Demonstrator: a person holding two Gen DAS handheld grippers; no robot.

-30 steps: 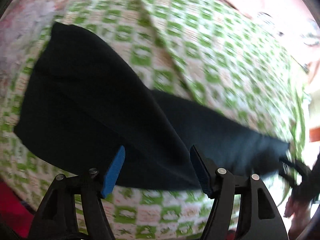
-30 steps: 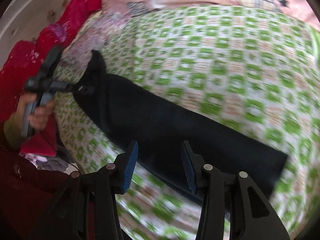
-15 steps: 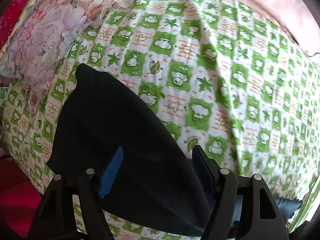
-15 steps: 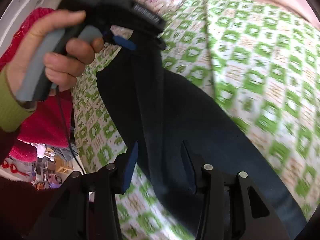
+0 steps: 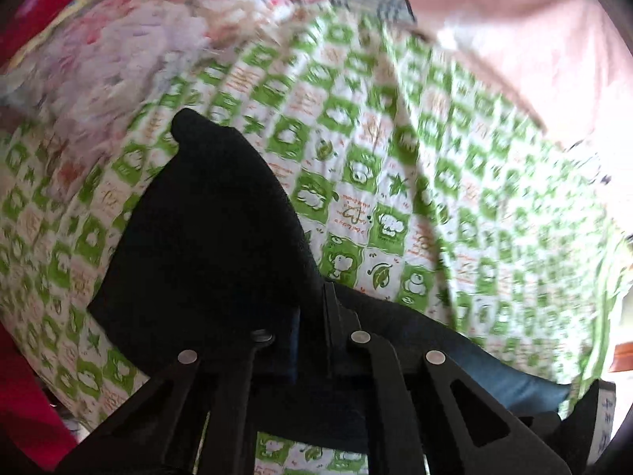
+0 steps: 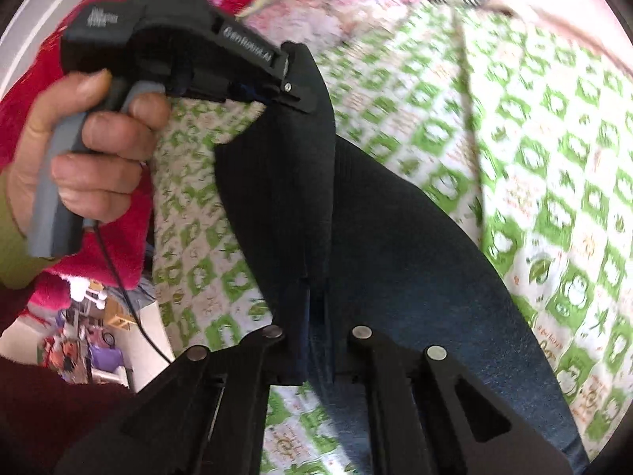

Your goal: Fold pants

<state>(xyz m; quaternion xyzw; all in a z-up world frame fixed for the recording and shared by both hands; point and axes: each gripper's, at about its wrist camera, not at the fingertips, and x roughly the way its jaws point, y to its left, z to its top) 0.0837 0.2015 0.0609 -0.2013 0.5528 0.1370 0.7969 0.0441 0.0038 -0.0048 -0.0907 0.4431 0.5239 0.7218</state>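
Right-wrist view showed both tongs, right (image 6: 316, 316) low centre and left (image 6: 292, 87) upper left, clenched on the pants (image 6: 395, 237); lifting evenly should keep edges aligned.

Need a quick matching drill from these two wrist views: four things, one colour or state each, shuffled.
Things:
1. pants
2. bedsheet
3. left gripper
4. sleeve

States:
A. olive green
B. shut on dark cloth
C. green and white check
D. dark, part lifted

Pairs: 1-D, 2-C, 3-B, 4-A
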